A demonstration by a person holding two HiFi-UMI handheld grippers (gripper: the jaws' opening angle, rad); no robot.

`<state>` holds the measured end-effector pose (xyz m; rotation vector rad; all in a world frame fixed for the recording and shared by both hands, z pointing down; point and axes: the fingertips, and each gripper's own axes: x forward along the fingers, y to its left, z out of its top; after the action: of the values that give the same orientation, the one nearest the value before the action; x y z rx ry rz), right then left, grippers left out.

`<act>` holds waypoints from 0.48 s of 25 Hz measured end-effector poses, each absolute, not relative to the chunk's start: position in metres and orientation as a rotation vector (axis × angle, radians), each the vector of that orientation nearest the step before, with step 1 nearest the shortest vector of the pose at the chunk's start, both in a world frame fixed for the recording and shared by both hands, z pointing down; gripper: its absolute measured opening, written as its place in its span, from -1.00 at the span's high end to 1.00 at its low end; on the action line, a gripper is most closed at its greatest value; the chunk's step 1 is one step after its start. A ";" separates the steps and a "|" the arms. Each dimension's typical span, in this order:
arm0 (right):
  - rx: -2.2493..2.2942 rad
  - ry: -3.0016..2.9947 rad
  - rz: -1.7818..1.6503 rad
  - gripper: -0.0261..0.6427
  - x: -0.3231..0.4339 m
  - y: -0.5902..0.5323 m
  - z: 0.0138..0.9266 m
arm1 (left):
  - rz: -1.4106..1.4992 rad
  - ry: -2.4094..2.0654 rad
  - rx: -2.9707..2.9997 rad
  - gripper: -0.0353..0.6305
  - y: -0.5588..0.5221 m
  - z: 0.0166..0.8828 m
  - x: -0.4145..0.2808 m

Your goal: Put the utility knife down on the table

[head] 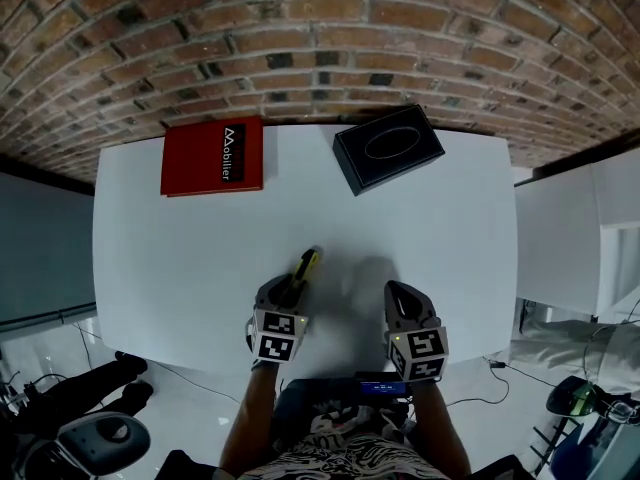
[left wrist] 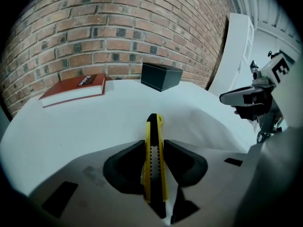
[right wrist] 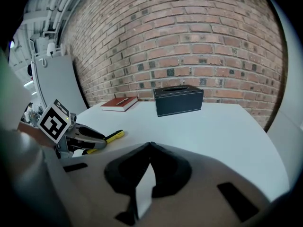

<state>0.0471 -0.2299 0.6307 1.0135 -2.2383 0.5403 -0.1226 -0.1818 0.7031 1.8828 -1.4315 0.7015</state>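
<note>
A yellow and black utility knife sits clamped between the jaws of my left gripper, its tip pointing away over the white table. In the right gripper view the knife sticks out of the left gripper just above the tabletop. My right gripper is shut with nothing between its jaws, hovering near the table's front edge to the right of the knife.
A red book lies at the back left of the table. A black tissue box stands at the back middle. A brick wall runs behind the table.
</note>
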 end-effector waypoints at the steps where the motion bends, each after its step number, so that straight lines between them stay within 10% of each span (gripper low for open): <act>1: 1.014 -2.242 0.538 0.92 0.046 -0.230 0.630 | 0.701 -1.433 1.881 0.52 -0.182 0.703 -0.123; 12: 1.043 -2.261 0.520 0.92 0.051 -0.232 0.613 | 0.768 -1.442 1.915 0.52 -0.182 0.705 -0.118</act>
<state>0.0510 -0.2319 0.6132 1.0429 -2.2609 0.5200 -0.1183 -0.1822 0.7048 1.9153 -1.4419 0.7680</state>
